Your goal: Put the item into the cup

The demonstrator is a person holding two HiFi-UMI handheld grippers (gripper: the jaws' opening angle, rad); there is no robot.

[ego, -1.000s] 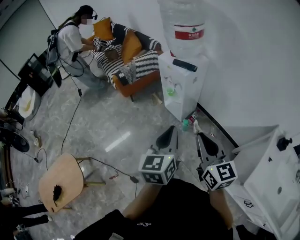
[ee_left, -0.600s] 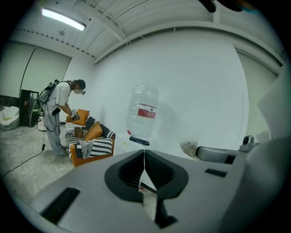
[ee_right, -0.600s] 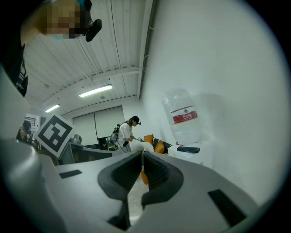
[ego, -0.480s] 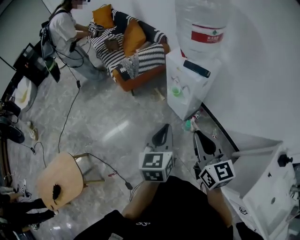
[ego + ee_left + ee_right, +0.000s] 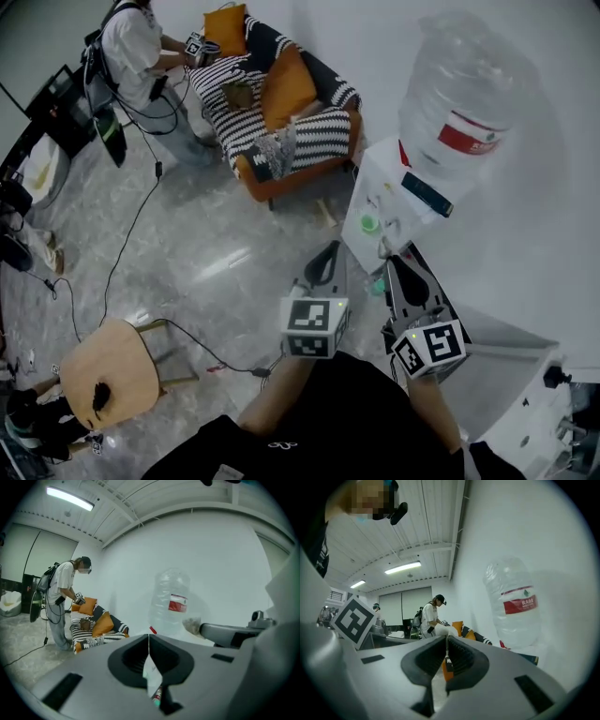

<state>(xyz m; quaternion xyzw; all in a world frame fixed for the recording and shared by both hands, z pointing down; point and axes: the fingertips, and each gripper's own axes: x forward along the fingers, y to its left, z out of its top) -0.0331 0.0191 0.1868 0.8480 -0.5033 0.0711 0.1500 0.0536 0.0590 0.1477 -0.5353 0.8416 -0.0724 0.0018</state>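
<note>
As the head view looks down, the left tool [image 5: 327,261] and right tool [image 5: 405,272] are side by side near a white water dispenser [image 5: 367,192], whose ledge carries a small green cup [image 5: 369,223]; the left gripper view shows jaws pressed together, empty; the right gripper view shows likewise

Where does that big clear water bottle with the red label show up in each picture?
Head view: upper right, the clear red-labelled water bottle.
Left gripper view: bottle at centre.
Right gripper view: bottle right of centre.
Shared landmark: striped sofa with orange cushions.
</note>
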